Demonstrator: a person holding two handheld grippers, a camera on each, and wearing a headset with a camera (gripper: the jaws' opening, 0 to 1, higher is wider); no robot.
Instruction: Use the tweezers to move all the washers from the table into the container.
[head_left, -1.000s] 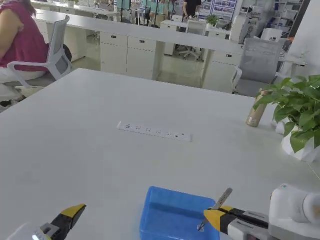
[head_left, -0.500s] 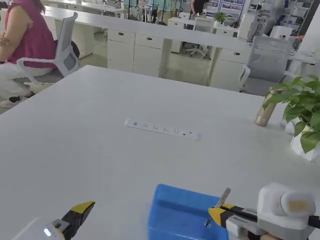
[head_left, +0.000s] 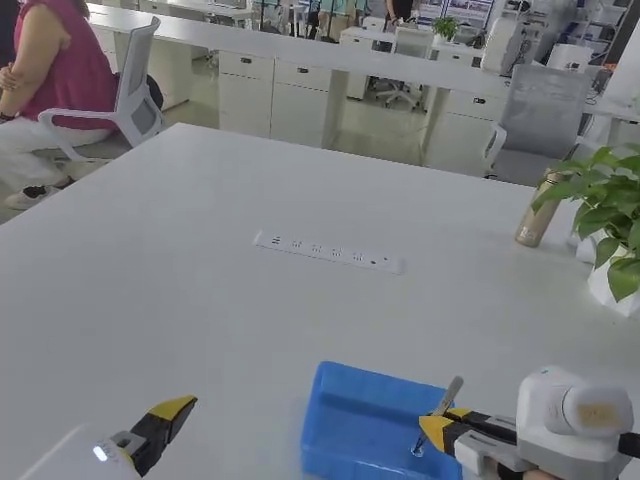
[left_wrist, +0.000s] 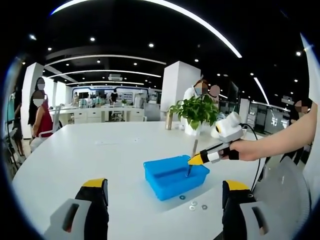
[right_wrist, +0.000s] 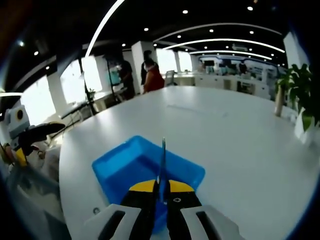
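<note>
Blue container (head_left: 350, 410) receives tweezers (head_left: 450, 392) clenched in right gripper (head_left: 435, 431); left gripper (left_wrist: 165, 184) gapes.

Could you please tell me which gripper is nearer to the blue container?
Right. The right gripper, shut on the tweezers, is at the container's right edge, tweezers pointing into it; the left gripper is open, off to its left, apart from it.

White table (head_left: 150, 280): blue container (head_left: 335, 405), washers (left_wrist: 193, 204) just beside it, power strip (head_left: 328, 252), bottle (head_left: 532, 215), potted plant (head_left: 605, 200).
</note>
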